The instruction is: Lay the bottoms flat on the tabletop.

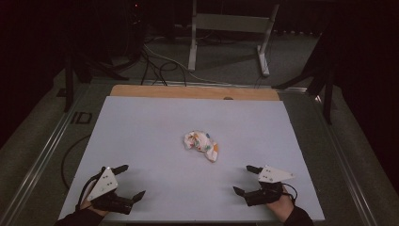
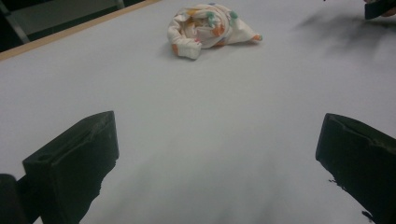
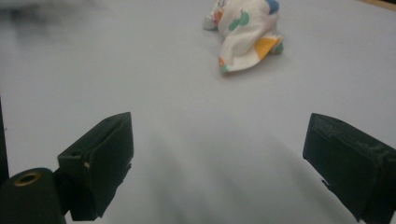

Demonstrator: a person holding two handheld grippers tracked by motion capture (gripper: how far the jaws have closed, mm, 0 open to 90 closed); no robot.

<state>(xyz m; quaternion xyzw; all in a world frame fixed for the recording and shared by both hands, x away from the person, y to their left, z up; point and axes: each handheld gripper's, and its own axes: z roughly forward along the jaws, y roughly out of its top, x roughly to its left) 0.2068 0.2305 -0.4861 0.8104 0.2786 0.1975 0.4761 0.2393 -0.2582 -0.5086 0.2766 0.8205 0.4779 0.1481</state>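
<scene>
A crumpled white cloth (image 1: 201, 145) with orange, green and blue spots lies near the middle of the pale grey table mat (image 1: 141, 132). My left gripper (image 1: 130, 181) rests low at the near left of the mat, jaws wide apart and bare. At the near right, my right gripper (image 1: 245, 179) is likewise open with nothing in it. In the left gripper view the cloth (image 2: 208, 29) lies far ahead, well beyond the open gripper (image 2: 217, 154). The right gripper view has the cloth (image 3: 247, 32) ahead and slightly right of the open gripper (image 3: 219, 158).
A wooden strip (image 1: 193, 92) borders the mat's far edge. Beyond it, on the floor, stand a white metal frame (image 1: 230, 33) and loose black cables (image 1: 155, 63). Dark stands (image 1: 324, 80) flank the table. Bare mat surrounds the cloth on all sides.
</scene>
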